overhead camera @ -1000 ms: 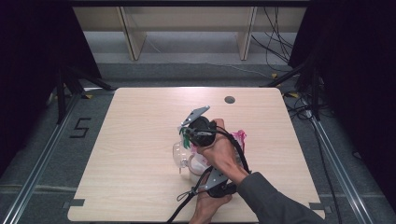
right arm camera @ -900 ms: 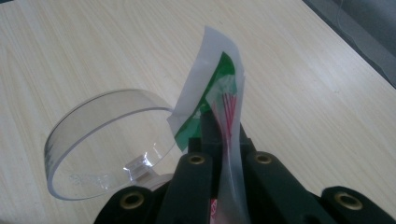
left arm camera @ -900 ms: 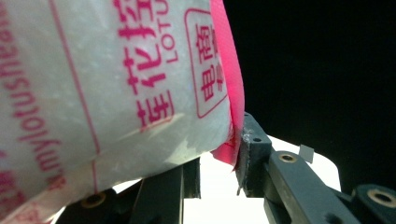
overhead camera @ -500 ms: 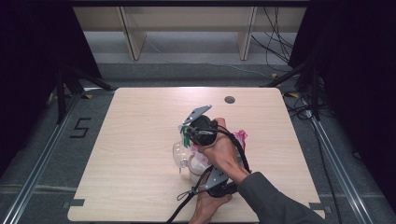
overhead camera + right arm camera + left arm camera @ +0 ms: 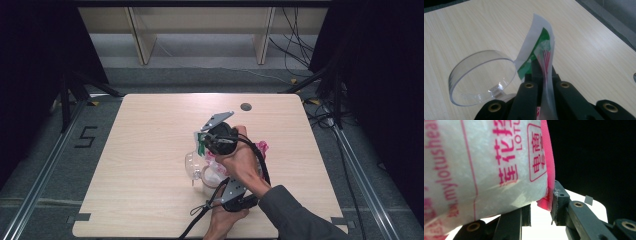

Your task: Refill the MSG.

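A white plastic bag with pink print is held up over the table's middle between both grippers. My right gripper is shut on the bag's white-and-green top strip, its jaws pressed together on the film. My left gripper comes from below and is shut on the bag's lower body, the pink edge against one pad. A clear round plastic container lies on its side just left of the bag, and also sits at the left of the right gripper view.
The light wooden table has a small dark hole near its far edge. Cables trail from both grippers toward the near edge. Shelving legs and loose cables stand on the floor beyond the table.
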The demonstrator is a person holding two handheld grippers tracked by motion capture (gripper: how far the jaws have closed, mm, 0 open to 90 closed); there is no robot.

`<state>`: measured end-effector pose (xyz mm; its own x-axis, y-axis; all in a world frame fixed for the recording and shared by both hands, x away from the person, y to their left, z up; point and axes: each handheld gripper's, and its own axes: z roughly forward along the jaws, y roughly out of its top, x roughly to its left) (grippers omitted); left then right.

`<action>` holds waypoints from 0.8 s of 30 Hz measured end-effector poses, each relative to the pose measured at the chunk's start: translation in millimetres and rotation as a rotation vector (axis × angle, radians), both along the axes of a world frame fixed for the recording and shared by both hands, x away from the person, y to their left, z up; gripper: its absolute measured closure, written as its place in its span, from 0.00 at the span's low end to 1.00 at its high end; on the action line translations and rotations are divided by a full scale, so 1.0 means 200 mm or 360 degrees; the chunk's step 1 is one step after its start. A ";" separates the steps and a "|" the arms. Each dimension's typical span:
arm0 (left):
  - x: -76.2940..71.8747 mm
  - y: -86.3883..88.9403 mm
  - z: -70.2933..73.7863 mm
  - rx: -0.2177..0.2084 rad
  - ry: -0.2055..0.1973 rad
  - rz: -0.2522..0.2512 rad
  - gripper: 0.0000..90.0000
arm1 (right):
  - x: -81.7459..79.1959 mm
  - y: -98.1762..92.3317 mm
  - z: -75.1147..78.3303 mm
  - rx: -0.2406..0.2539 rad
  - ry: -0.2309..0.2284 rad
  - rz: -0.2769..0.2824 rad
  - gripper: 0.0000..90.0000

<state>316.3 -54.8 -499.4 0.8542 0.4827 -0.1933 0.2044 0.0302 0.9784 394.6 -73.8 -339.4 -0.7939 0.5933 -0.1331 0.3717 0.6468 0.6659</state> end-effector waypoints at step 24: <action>0.00 0.03 -0.03 0.0146 0.0035 0.0016 0.77 | -0.08 -0.21 0.06 0.0387 -0.0067 -0.0008 1.00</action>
<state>316.6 -49.2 -504.5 0.8453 0.5076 -0.1666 0.2261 -0.0575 0.9724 378.9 -115.4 -327.3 -0.7877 0.6157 -0.0185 0.3433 0.4638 0.8167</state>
